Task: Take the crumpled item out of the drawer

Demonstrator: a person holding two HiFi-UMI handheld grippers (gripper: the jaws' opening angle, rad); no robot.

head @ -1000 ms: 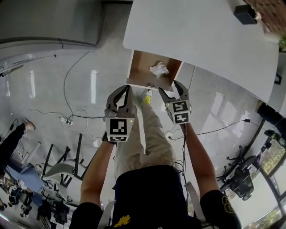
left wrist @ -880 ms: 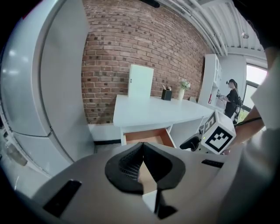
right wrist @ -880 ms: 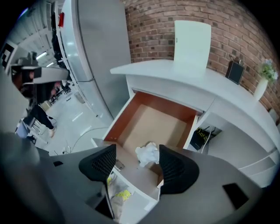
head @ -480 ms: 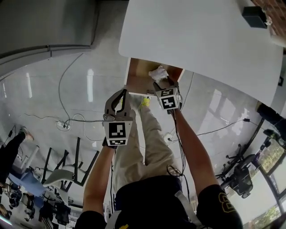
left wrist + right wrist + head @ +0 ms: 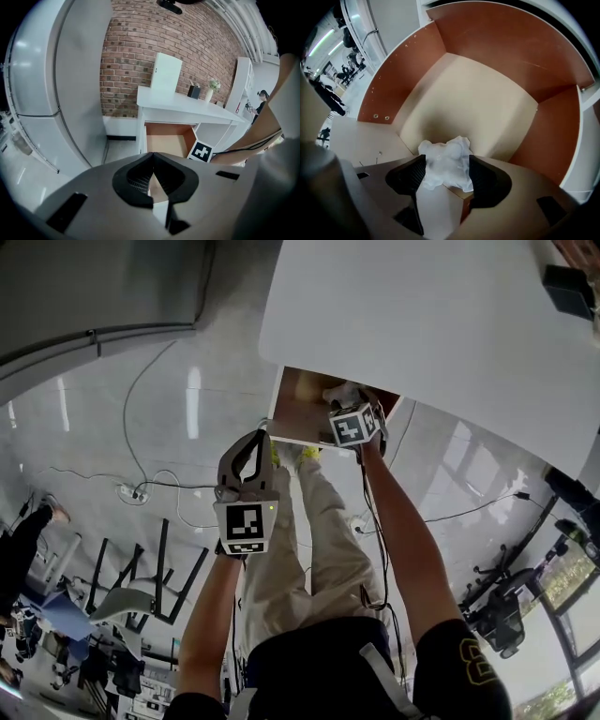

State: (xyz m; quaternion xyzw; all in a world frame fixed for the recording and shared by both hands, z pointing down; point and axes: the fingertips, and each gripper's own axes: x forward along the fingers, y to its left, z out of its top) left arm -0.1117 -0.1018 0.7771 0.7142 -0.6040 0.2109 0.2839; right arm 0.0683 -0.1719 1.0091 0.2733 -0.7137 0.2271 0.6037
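Observation:
The drawer (image 5: 292, 416) stands pulled out from under the white desk (image 5: 422, 315), showing a brown wooden inside (image 5: 478, 93). A crumpled white wad of paper (image 5: 445, 161) lies on its pale floor, partly hidden in the head view (image 5: 337, 392) behind my right gripper (image 5: 354, 407). That gripper (image 5: 446, 165) reaches into the drawer with its jaws closing; the wad sits between the two black pads (image 5: 408, 172), filling the gap. My left gripper (image 5: 255, 442) hangs in front of the drawer, over the floor, and its jaws (image 5: 152, 155) meet at the tips with nothing in them.
A black box (image 5: 570, 285) sits at the desk's far right corner. The person's legs (image 5: 319, 521) stand right below the drawer. A cable and a power strip (image 5: 131, 491) lie on the glossy floor at left, chairs (image 5: 141, 587) lower left, a brick wall (image 5: 136, 51) behind the desk.
My right gripper has gone forward from the drawer's front edge into the drawer and now straddles the wad. The left gripper has stayed about where it was.

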